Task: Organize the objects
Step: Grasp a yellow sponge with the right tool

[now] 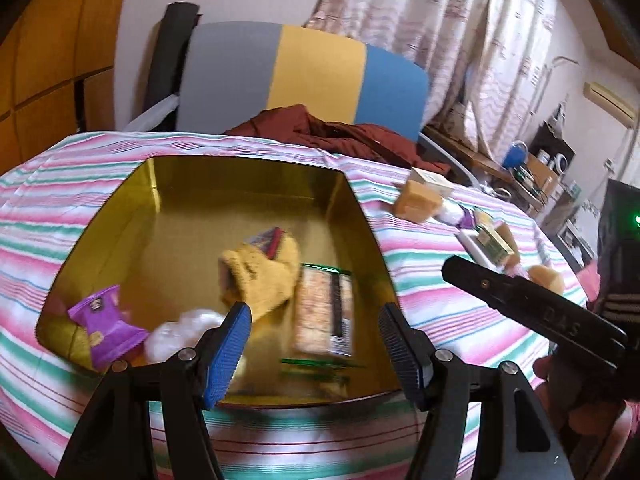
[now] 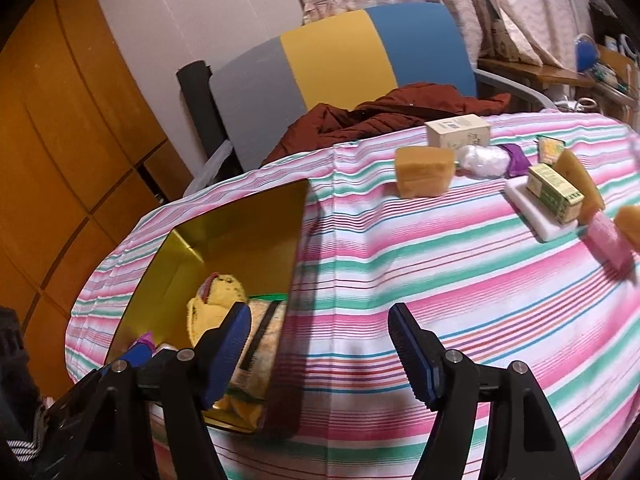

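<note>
While the gold tin (image 1: 100, 216) sits on the striped bench (image 1: 440, 304) as the collecting bin, a yellow knit mitten (image 1: 264, 276) lies inside it, cuff toward the camera, and the flat snack packet (image 1: 324, 312) beside it runs its long axis near to far. Left gripper (image 1: 314, 340) hovers above, fingers wide apart, holding nothing. Right gripper (image 2: 320, 344) too, spread and empty, likely bound for the soap bar (image 2: 424, 172) and the small cartons waiting well apart.
</note>
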